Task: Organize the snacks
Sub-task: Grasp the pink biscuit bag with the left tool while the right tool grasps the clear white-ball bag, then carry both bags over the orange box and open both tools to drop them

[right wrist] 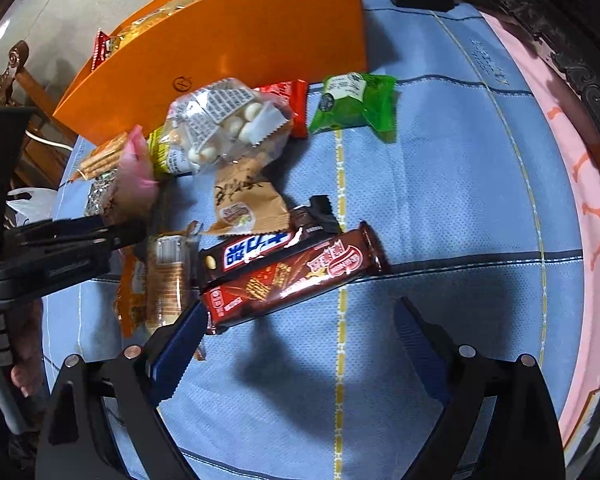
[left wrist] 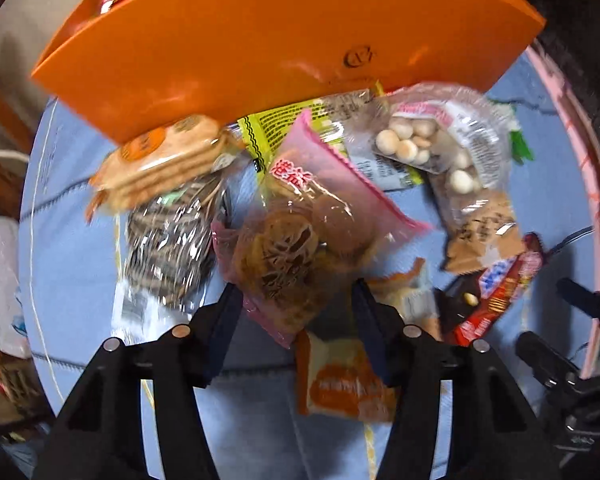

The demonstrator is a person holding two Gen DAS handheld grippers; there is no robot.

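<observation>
A pile of snack packets lies on a blue cloth in front of an orange box (left wrist: 260, 40) that holds some snacks. My left gripper (left wrist: 296, 300) is closed on the lower end of a pink packet of brown pastries (left wrist: 300, 224), which is blurred. In the right wrist view that pink packet (right wrist: 134, 176) sits at the left gripper's tips. My right gripper (right wrist: 300, 320) is open and empty above the cloth, its left finger (right wrist: 180, 344) beside a long red-brown wafer bar (right wrist: 292, 276) and a Snickers bar (right wrist: 256, 250).
Around lie a bag of white balls (left wrist: 432, 144), a yellow packet (left wrist: 284, 124), crackers (left wrist: 168, 160), a silvery packet (left wrist: 168, 240), an orange packet (left wrist: 344, 380) and a green packet (right wrist: 354, 100). The box (right wrist: 240, 40) stands at the back left. A pink edge (right wrist: 560, 160) borders the right.
</observation>
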